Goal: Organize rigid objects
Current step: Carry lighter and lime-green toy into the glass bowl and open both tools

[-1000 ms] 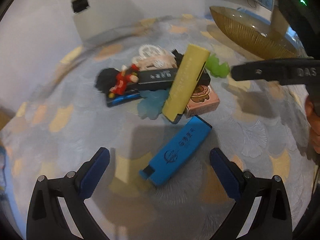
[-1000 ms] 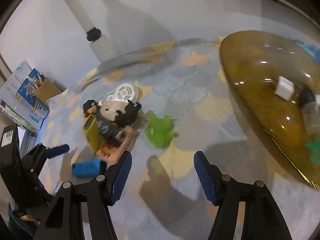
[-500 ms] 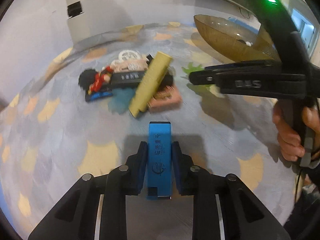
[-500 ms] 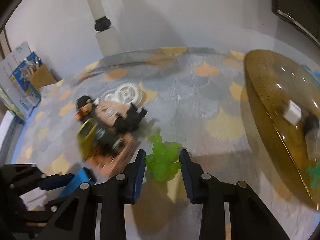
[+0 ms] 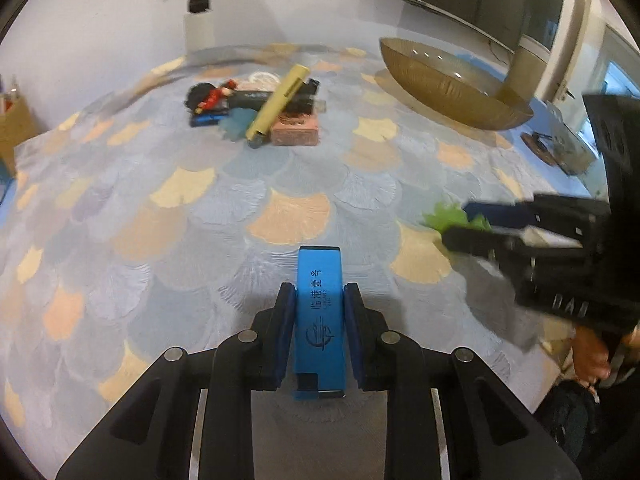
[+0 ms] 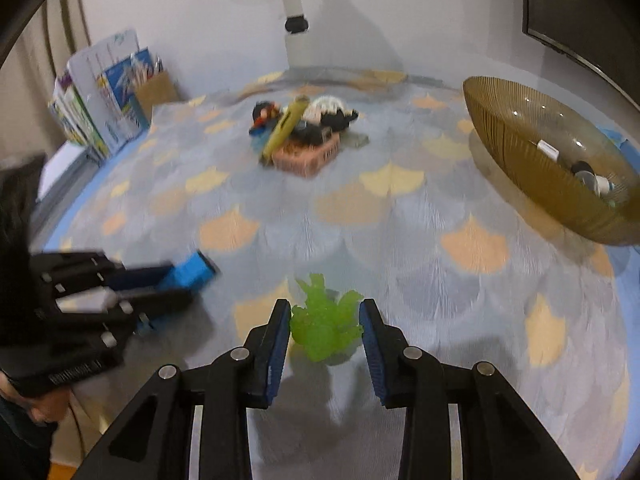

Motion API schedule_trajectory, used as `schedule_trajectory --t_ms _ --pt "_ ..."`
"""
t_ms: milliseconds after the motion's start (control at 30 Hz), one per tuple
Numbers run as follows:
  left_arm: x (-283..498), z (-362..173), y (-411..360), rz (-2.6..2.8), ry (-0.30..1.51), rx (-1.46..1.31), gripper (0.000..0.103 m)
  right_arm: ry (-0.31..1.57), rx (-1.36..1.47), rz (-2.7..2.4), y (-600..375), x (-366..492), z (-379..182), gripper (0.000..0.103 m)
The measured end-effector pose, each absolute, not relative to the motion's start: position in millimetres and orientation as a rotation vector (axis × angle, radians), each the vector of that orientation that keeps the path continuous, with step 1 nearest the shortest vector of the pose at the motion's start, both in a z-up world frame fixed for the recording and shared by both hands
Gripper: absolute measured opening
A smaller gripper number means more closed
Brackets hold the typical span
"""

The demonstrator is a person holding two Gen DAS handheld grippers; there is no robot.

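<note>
My left gripper (image 5: 319, 300) is shut on a blue rectangular case (image 5: 319, 312) with dark lettering, held above the patterned cloth. It also shows at the left of the right wrist view (image 6: 188, 274). My right gripper (image 6: 325, 320) is shut on a translucent green toy (image 6: 325, 330), lifted off the cloth; the toy also shows in the left wrist view (image 5: 444, 218). A pile of objects (image 5: 260, 108) lies far ahead: a yellow case, a pink box, a black case, a small figure. The amber glass bowl (image 6: 520, 168) holds several small items.
Books and a cardboard holder (image 6: 108, 96) stand at the table's far left. A white post (image 5: 199, 20) rises behind the pile. A dark object (image 5: 560, 148) lies past the bowl at the right. The cloth has a fan pattern.
Both grippers closed on their objects, the left on the blue case and the right on the green toy, then lifted and drew back from the pile.
</note>
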State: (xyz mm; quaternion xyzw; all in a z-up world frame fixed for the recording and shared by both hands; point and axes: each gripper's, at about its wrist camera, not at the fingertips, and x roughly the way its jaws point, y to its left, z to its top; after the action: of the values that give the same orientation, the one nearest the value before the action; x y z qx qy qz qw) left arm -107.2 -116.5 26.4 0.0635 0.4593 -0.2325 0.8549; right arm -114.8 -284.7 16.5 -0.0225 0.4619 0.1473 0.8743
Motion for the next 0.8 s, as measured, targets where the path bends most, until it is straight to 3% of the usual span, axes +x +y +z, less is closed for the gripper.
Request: schedule_trajectory --t_ms 33,67,100,167,233,433,500,633,733,800 --pt "-108.0 27.0 -114.0 -0.469 0.956 0.126 0.036 0.966 -0.056 0.306 -283.7 -117.3 13.5 0.035" --pt "-108.5 27.3 -112.0 -0.456 0.952 0.118 0.039 0.976 -0.053 0.31 -283.6 -119.4 10.6 0.038" --pt "-109.8 26.7 -107.7 -0.441 0.953 0.106 0.043 0.97 -0.047 0.313 -284.6 -121.6 11.4 0.053" --pt "-111.7 23.1 -100.2 -0.446 0.964 0.084 0.046 0.98 -0.022 0.329 -286.7 -125.3 12.7 0.071" --pt "-115.5 23.6 -95.4 -0.445 0.956 0.065 0.049 0.977 -0.034 0.302 -286.7 -127.5 9.4 0.073" --pt "-119.3 23.0 -104.4 -0.438 0.947 0.094 0.05 0.95 -0.062 0.226 -281.2 -128.3 7.1 0.072" --pt "-119.8 22.5 -110.8 -0.441 0.939 0.109 0.045 0.943 -0.091 0.192 -276.7 -128.5 6.7 0.057" --pt "-121.9 22.4 -115.3 -0.397 0.919 0.154 0.021 0.924 -0.135 0.152 -270.0 -131.9 8.4 0.048" --pt "-119.5 23.0 -111.7 -0.397 0.928 0.114 0.021 0.923 -0.13 0.191 -267.2 -133.5 9.4 0.033" --pt "-117.7 24.7 -109.1 -0.4 0.928 0.079 0.021 0.922 -0.122 0.208 -266.6 -134.1 9.6 0.033"
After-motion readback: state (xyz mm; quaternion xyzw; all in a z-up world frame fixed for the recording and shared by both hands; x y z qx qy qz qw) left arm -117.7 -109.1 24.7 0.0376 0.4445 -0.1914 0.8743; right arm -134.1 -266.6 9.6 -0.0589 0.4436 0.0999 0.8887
